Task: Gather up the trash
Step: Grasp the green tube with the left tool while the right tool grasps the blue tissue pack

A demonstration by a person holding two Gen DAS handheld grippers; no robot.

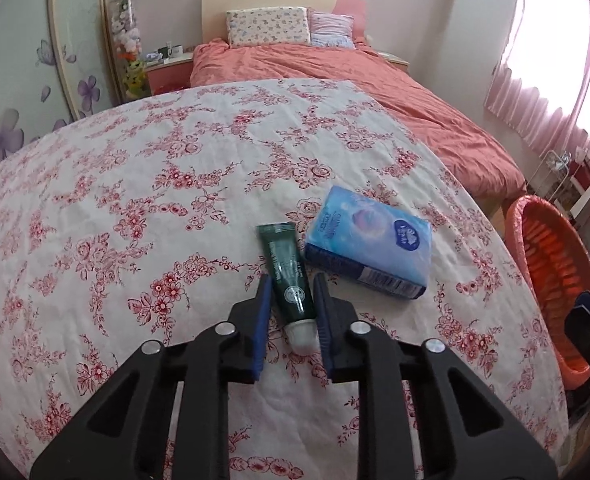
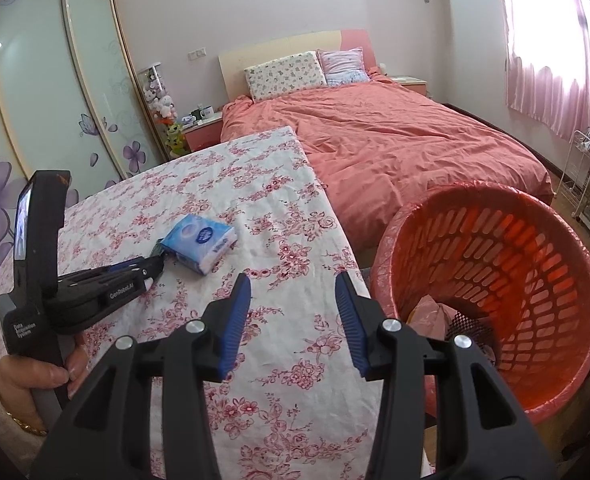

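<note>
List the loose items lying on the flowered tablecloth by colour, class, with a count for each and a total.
Green: 1, the tube, lying between the left gripper fingers.
Blue: 1, the tissue pack beside it.
Total: 2

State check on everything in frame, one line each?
left gripper: fingers shut on the green tube
green tube: flat on the tablecloth, capped
tissue pack: lying flat, sealed, untouched
right gripper: open, empty
orange basket: upright, lined, some trash inside
</note>
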